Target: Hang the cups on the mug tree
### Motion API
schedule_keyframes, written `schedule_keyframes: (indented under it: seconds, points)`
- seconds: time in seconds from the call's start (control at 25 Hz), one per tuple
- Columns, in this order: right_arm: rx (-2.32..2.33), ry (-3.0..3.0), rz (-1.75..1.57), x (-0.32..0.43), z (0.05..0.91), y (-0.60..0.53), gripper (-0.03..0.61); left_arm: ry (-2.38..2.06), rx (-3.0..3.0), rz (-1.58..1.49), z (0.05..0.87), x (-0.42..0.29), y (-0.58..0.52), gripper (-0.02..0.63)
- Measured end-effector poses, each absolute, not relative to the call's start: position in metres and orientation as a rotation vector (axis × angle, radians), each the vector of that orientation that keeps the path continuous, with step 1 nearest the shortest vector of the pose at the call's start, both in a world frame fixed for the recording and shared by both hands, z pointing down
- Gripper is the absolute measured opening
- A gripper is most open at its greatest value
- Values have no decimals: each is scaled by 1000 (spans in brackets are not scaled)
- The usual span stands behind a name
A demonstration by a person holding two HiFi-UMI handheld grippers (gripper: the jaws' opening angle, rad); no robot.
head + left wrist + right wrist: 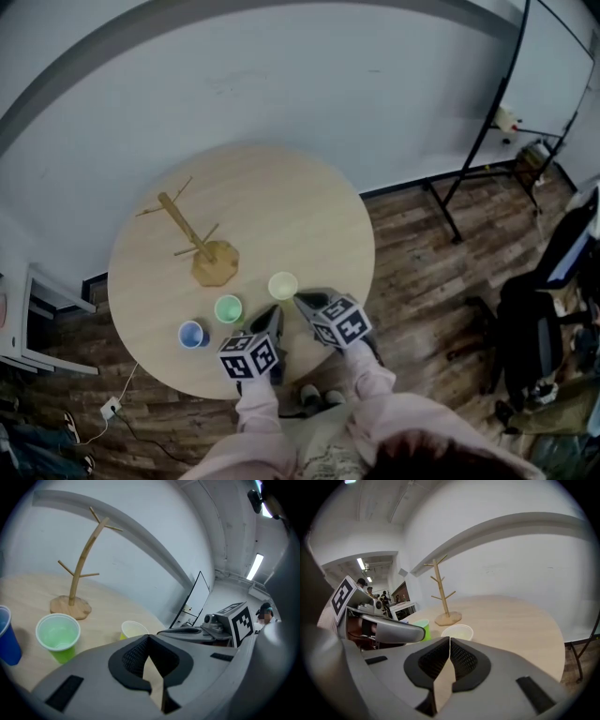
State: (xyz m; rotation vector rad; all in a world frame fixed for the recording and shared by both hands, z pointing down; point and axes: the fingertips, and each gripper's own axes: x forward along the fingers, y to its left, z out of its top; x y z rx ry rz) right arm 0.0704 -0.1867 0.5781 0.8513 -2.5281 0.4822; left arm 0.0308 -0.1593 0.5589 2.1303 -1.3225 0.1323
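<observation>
On the round wooden table (309, 216) stands a bare wooden mug tree (192, 239). Three cups stand upright near the front edge: yellow (282, 285), green (228, 308) and blue (192, 334). My left gripper (272, 314) hovers just behind the green cup, shut and holding nothing. My right gripper (300, 300) is beside the yellow cup, also shut and holding nothing. The left gripper view shows the shut tips (148, 637), the green cup (58, 637), the yellow cup (132, 630) and the tree (82, 562). The right gripper view shows the closed tips (450, 639) just short of the yellow cup (457, 632), with the tree (440, 592) beyond.
A white wall runs behind the table. A black metal stand (478, 141) and a dark office chair (544, 309) are off to the right on the wood floor. A white shelf unit (28, 319) sits at the left. The person's pink sleeves (375, 375) are below the grippers.
</observation>
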Motion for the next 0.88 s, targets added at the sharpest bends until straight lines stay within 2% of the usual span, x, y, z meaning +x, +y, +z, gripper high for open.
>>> schedule_keyframes:
  seconds: [0.4, 0.56, 0.64, 0.88]
  points:
    - [943, -2446, 494, 71, 604, -194, 61, -1263, 2110, 168, 579, 29, -158, 5]
    - [965, -2433, 512, 70, 611, -195, 117, -1238, 2118, 191, 584, 30, -158, 5]
    - [973, -2432, 522, 70, 615, -195, 122, -1227, 2120, 200, 587, 31, -158, 5]
    - [1000, -2445, 551, 63, 626, -197, 208, -1189, 2128, 229, 593, 32, -159, 5]
